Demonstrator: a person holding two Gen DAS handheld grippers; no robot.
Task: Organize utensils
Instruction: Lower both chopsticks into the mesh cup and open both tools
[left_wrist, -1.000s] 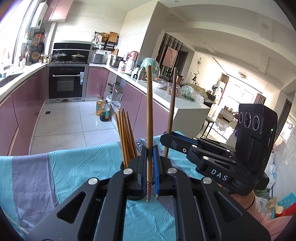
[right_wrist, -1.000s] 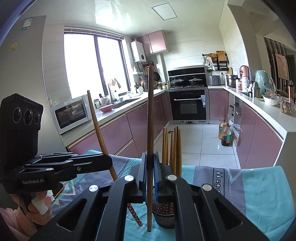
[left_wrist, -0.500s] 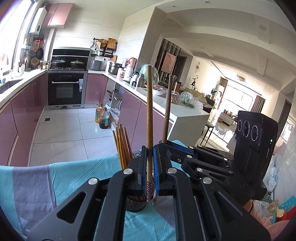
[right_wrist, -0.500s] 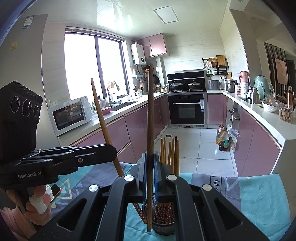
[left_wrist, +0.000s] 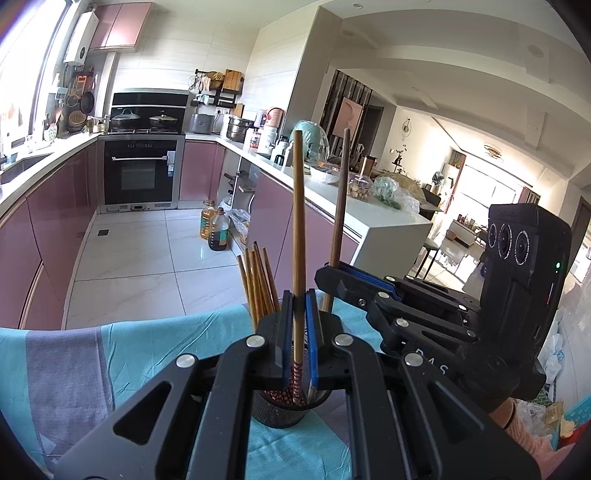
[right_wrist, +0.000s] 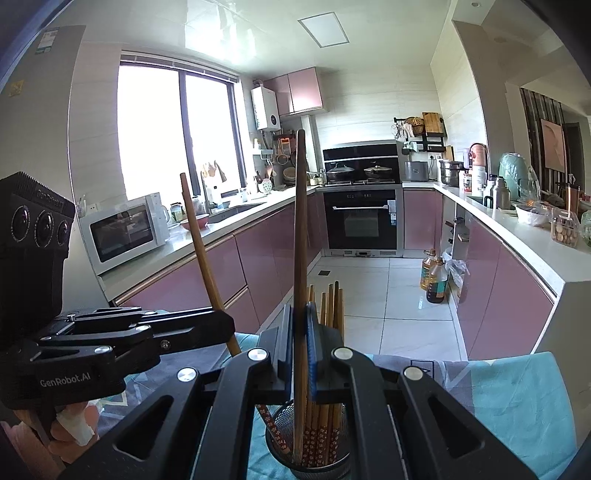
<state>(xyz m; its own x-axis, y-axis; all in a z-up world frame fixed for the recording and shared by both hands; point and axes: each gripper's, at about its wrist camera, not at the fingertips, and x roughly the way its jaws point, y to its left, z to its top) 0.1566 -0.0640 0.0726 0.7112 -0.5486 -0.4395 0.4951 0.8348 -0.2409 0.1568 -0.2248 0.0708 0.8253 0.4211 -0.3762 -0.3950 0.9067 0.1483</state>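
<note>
My left gripper (left_wrist: 298, 317) is shut on a light brown chopstick (left_wrist: 297, 221) that stands nearly upright. Its patterned lower end sits inside the black mesh cup (left_wrist: 280, 413). Just to the right, my right gripper (left_wrist: 328, 273) is shut on a darker chopstick (left_wrist: 340, 206). Several more chopsticks (left_wrist: 256, 280) lean in the cup. In the right wrist view my right gripper (right_wrist: 300, 325) clamps its chopstick (right_wrist: 300, 229), tip down in the cup (right_wrist: 321, 465). My left gripper (right_wrist: 225, 326) comes in from the left with its chopstick (right_wrist: 199, 251) tilted into the same cup.
The cup stands on a teal and grey tablecloth (left_wrist: 129, 350) near the table's far edge, with the kitchen floor beyond. A person's hand (right_wrist: 70, 424) grips the left tool. Pink cabinets, an oven (right_wrist: 364, 221) and oil bottles (right_wrist: 434, 277) lie far behind.
Both grippers have drawn closer together over the cup. The lower ends of the two held chopsticks now sit inside its mouth. Both jaws have stayed shut.
</note>
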